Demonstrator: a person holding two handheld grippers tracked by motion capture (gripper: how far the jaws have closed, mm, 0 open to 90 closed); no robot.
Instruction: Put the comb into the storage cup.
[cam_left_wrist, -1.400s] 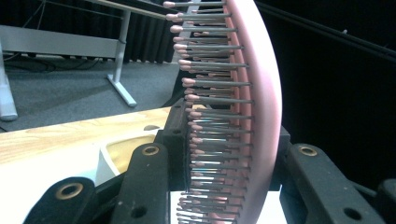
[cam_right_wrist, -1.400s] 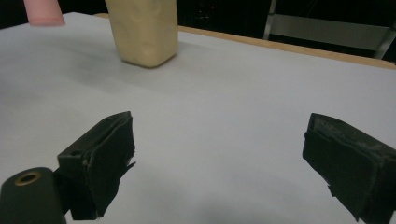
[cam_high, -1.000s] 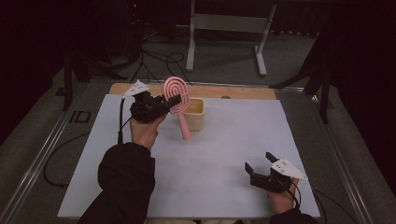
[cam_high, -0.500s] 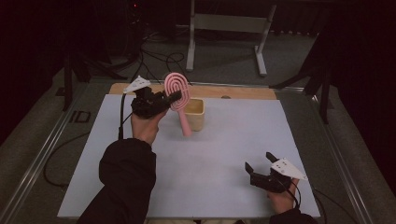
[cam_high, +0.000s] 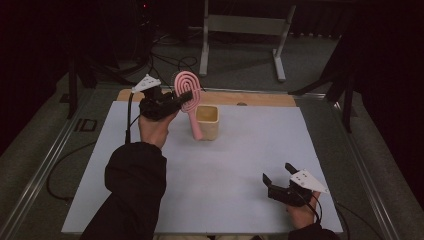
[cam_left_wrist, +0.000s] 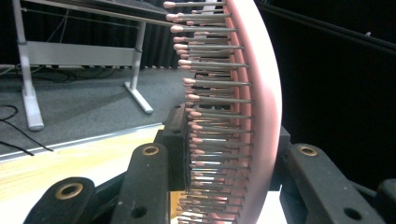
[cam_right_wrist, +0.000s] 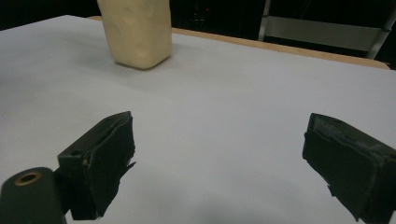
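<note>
A pink hairbrush (cam_high: 188, 85) with a spiral head hangs upright over the far left of the white table, its handle pointing down beside a cream cup (cam_high: 207, 121). My left gripper (cam_high: 186, 96) is shut on the brush head. In the left gripper view the bristles and pink rim (cam_left_wrist: 259, 107) sit between the black jaws. The cup stands just right of the handle; whether they touch I cannot tell. At the near right edge my right gripper (cam_high: 277, 173) rests low over the table, open, with nothing between its pads (cam_right_wrist: 105, 154). The cup (cam_right_wrist: 137, 30) shows ahead of it.
A white sheet (cam_high: 240, 155) covers the table, with a wooden strip (cam_high: 260, 99) along its far edge. A grey metal stand (cam_high: 240, 30) and cables (cam_high: 170, 57) lie on the floor beyond. Metal rails run along both table sides.
The left gripper has lifted the hairbrush slightly, so its head and handle sit a little higher. The right gripper has stayed put.
</note>
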